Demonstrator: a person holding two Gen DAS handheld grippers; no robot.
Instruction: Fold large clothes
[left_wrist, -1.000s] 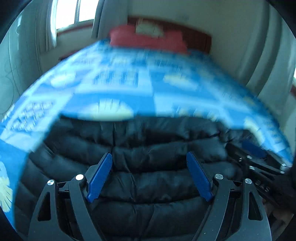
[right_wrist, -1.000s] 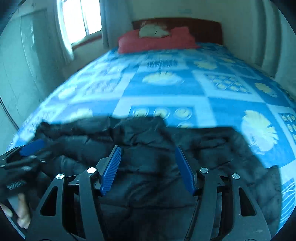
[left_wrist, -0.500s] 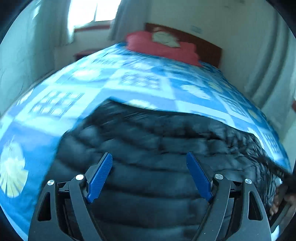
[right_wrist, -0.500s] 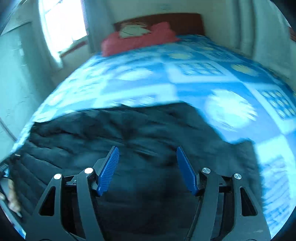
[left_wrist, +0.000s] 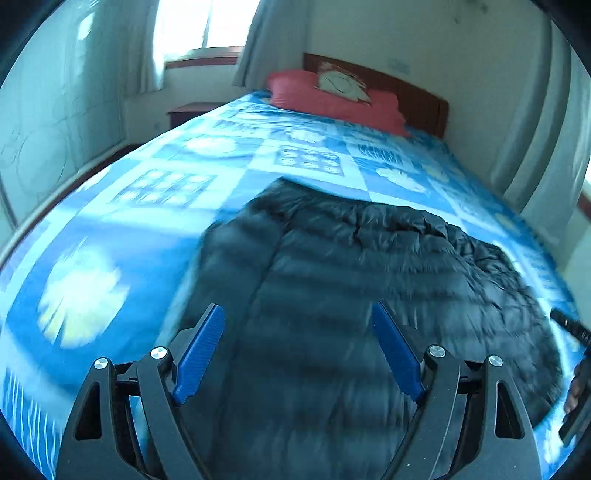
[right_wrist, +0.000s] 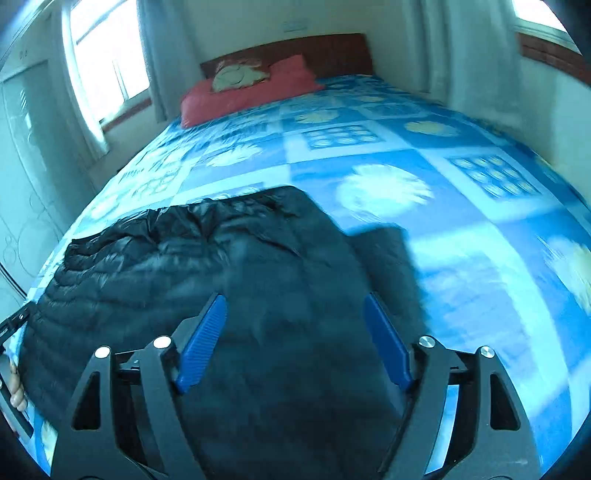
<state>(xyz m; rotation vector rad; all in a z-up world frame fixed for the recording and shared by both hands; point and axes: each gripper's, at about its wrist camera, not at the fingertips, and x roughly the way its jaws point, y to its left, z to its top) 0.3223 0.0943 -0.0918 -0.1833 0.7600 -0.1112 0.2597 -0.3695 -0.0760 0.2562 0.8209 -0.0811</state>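
Note:
A black quilted puffer jacket (left_wrist: 362, 280) lies spread on the near end of a bed with a blue patterned cover (left_wrist: 177, 184). It also shows in the right wrist view (right_wrist: 221, 266). My left gripper (left_wrist: 299, 347) is open and empty, above the jacket's left part. My right gripper (right_wrist: 293, 339) is open and empty, above the jacket's right part, near its right edge. The right gripper's edge shows at the far right of the left wrist view (left_wrist: 576, 387). The left gripper's edge shows at the far left of the right wrist view (right_wrist: 11, 332).
A red pillow (left_wrist: 332, 99) lies at the head of the bed against a brown headboard (right_wrist: 295, 51). A window with curtains (right_wrist: 107, 62) is on the left wall. A nightstand (left_wrist: 188, 110) stands left of the bed. The blue cover (right_wrist: 461, 221) extends right of the jacket.
Both grippers have pulled apart and back from the jacket's middle, the left swinging left and the right swinging right. Both stay open. More of the bed cover shows now.

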